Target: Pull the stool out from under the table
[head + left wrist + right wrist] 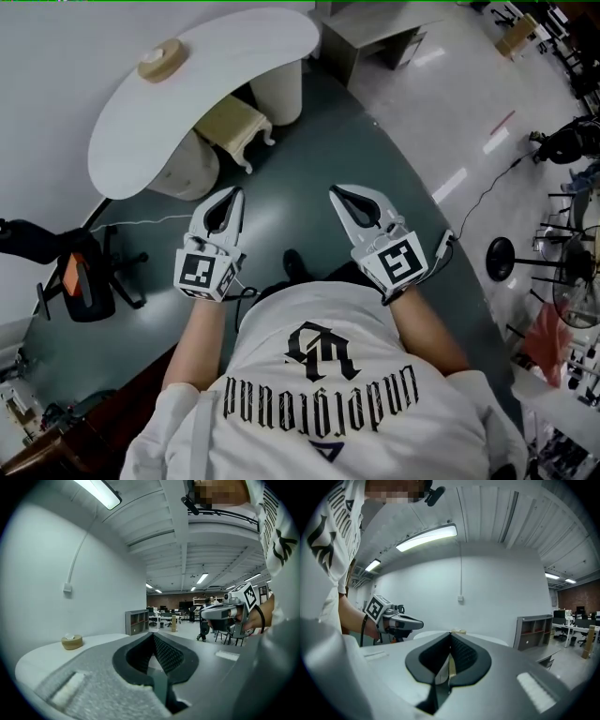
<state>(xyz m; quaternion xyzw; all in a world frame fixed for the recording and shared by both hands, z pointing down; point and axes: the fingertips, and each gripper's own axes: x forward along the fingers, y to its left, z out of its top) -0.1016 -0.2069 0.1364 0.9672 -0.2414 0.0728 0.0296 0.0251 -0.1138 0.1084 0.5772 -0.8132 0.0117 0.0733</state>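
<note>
A cream stool (234, 126) with turned legs stands half tucked under the white curved table (234, 47), between its two round pedestals. A tan round object (161, 61) lies on the tabletop. Both grippers hang in the air in front of the person, well short of the stool and pointing toward it. The left gripper (232, 191) is shut and holds nothing. Beside it, the right gripper (336, 192) is likewise shut and empty. In the left gripper view the closed jaws (152, 634) face the tabletop (42, 658). The stool is hidden in both gripper views.
A black chair-like stand with an orange part (80, 281) sits on the floor at left. A grey cabinet (375, 37) stands beyond the table. A black round stand base (500, 258) and a cable lie at right. A grey shelf unit (533, 630) stands by the wall.
</note>
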